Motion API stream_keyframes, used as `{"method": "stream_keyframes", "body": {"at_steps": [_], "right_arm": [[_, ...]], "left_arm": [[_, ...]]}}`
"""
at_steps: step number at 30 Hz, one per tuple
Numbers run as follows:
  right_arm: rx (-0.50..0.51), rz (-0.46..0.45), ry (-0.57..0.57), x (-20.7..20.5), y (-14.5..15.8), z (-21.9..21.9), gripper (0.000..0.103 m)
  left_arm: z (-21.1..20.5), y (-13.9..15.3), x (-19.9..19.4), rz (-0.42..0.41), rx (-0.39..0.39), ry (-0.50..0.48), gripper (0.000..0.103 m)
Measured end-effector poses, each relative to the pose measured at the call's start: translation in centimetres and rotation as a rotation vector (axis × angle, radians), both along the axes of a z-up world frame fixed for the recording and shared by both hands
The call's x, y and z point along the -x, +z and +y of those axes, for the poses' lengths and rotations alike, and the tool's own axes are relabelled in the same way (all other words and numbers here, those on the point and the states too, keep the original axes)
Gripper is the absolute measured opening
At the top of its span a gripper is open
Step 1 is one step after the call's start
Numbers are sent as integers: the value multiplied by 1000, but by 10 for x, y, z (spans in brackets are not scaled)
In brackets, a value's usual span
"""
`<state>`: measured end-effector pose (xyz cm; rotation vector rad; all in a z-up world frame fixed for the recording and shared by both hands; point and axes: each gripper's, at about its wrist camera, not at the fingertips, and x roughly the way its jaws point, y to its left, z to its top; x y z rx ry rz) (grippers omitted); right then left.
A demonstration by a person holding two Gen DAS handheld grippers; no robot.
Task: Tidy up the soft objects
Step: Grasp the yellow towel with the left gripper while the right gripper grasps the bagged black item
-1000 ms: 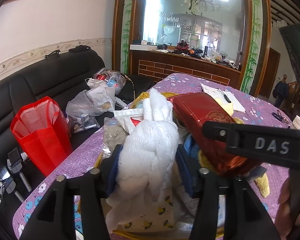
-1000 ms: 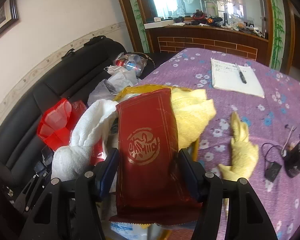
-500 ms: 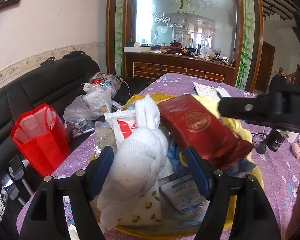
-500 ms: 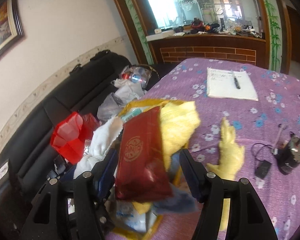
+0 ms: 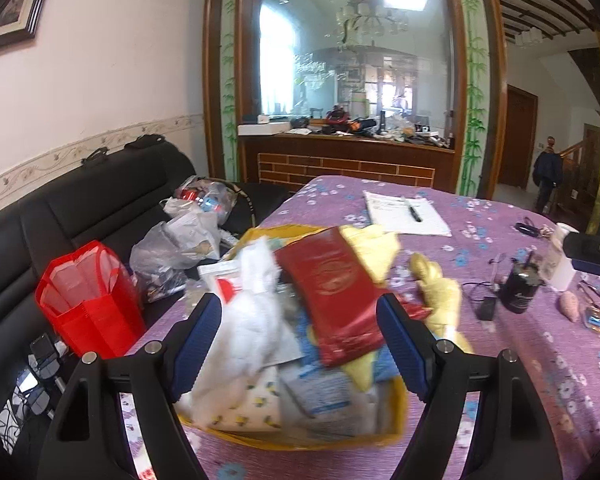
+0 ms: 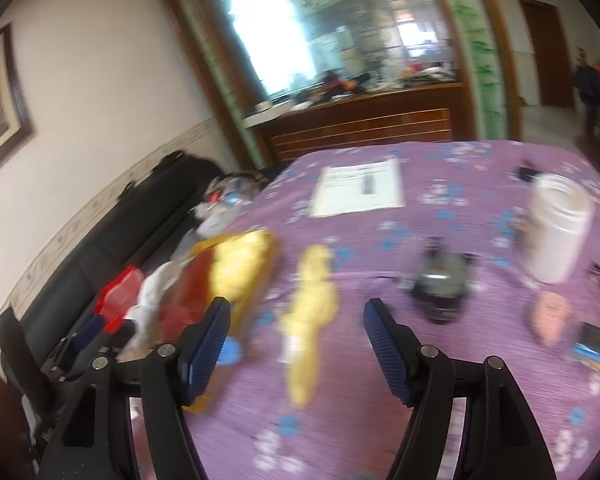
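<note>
A yellow tray (image 5: 300,438) on the purple tablecloth holds a white towel (image 5: 248,332), a dark red pouch (image 5: 334,292), a yellow cloth (image 5: 374,244) and several packets. My left gripper (image 5: 300,340) is open and empty, just in front of the tray. A loose yellow cloth (image 5: 440,292) lies on the table right of the tray. In the blurred right wrist view my right gripper (image 6: 296,344) is open and empty, with that yellow cloth (image 6: 310,312) between and beyond its fingers. The tray (image 6: 240,256) sits to its left.
A black device (image 5: 518,286), a white jar (image 6: 558,228), a pink item (image 6: 552,316) and cables lie on the table's right side. A notepad with pen (image 5: 406,212) is at the back. A red bag (image 5: 88,300) and plastic bags (image 5: 180,240) sit on the black sofa at left.
My left gripper let go of the white towel and my right let go of the red pouch. Both opened and pulled back. The right gripper swung right toward the loose yellow cloth.
</note>
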<state>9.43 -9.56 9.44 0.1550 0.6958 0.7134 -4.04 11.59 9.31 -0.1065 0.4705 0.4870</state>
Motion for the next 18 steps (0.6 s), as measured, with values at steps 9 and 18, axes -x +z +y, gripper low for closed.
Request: {"method": "stream_keyframes", "body": {"at_steps": [9,18], "right_arm": [[-139,48,-326,-33,-28,-156,77],[-327,247,-443,-54,-55,-217,77]], "left_arm": [[-72,1,-41,93,-22,-186,79],[-91,-31,-140,338,71,-262,79]]}}
